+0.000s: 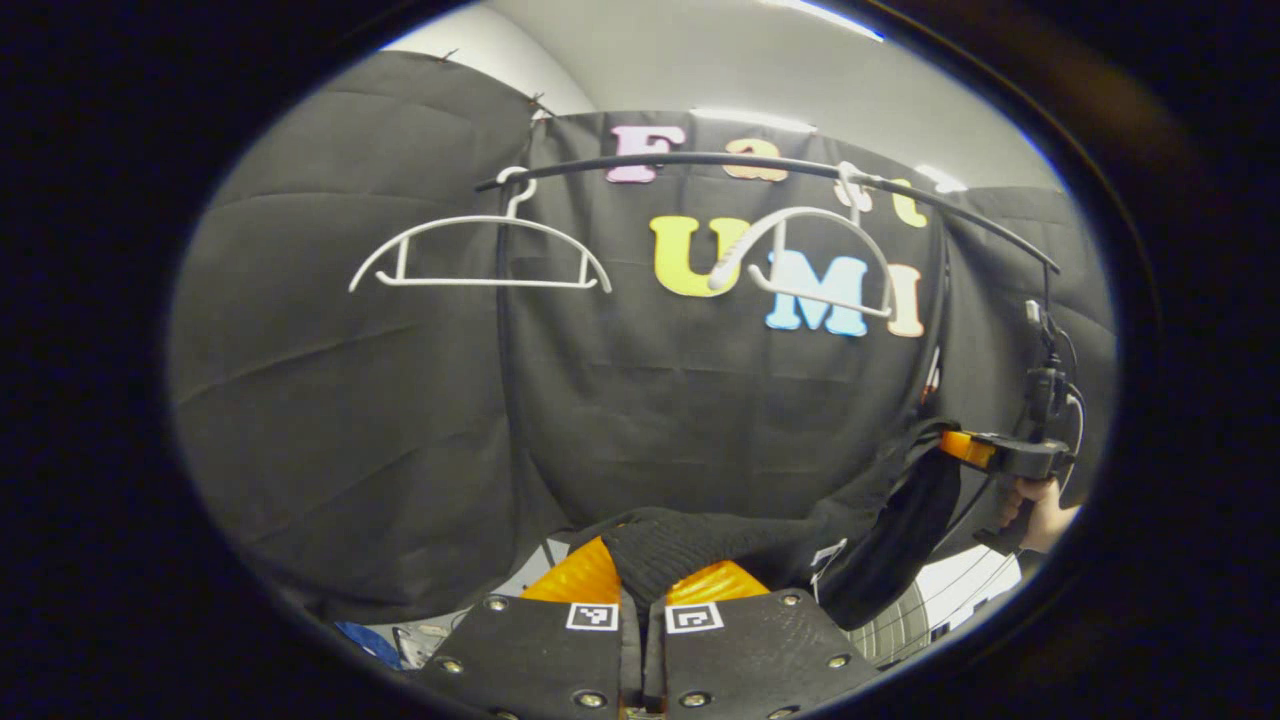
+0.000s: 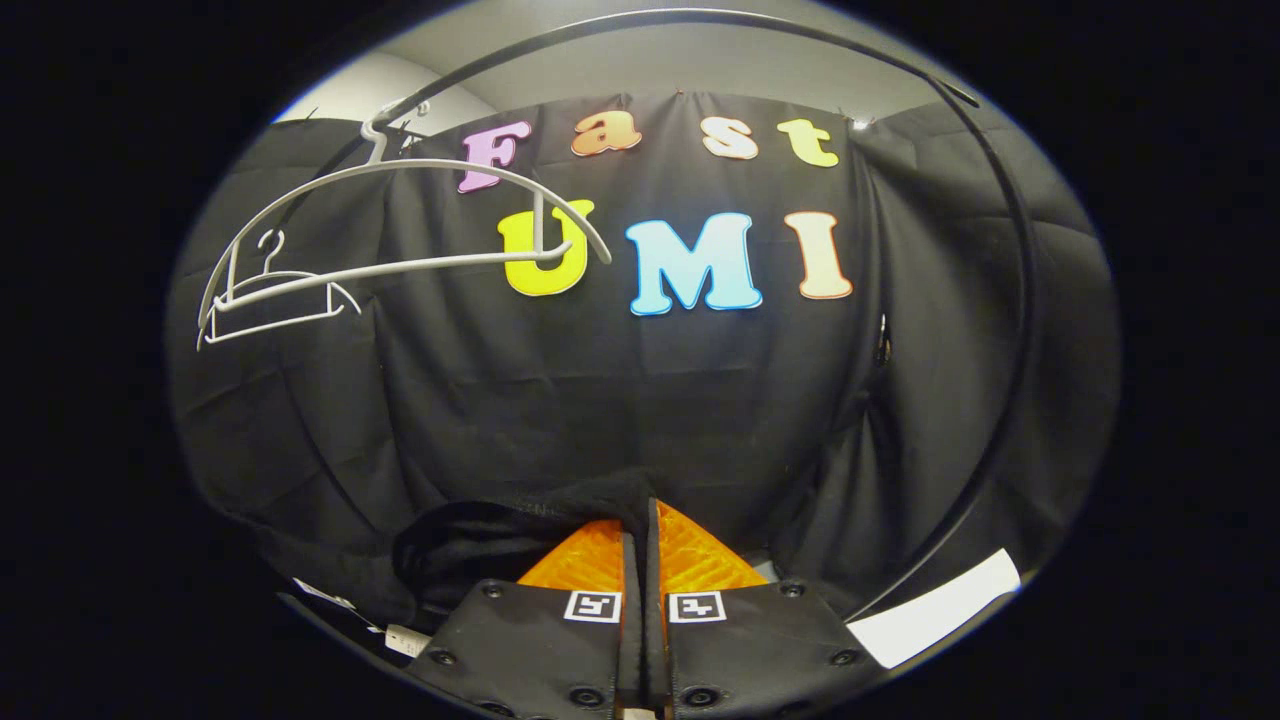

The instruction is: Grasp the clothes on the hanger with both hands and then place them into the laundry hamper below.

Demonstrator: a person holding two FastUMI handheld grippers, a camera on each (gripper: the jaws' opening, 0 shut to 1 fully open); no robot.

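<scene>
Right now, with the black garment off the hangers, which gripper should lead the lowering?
Neither clearly. The left gripper and right gripper both pinch the black knit garment, clear of the white plastic hangers. Lower them together.

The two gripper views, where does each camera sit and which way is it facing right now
Left gripper view: rides the left gripper, facing the booth wall; black garment in its jaws; right gripper and hand at the right edge.
Right gripper view: rides the right gripper, facing the same wall, jaws closed on the garment.
Shared: two bare white hangers, the rail, the garment.
</scene>
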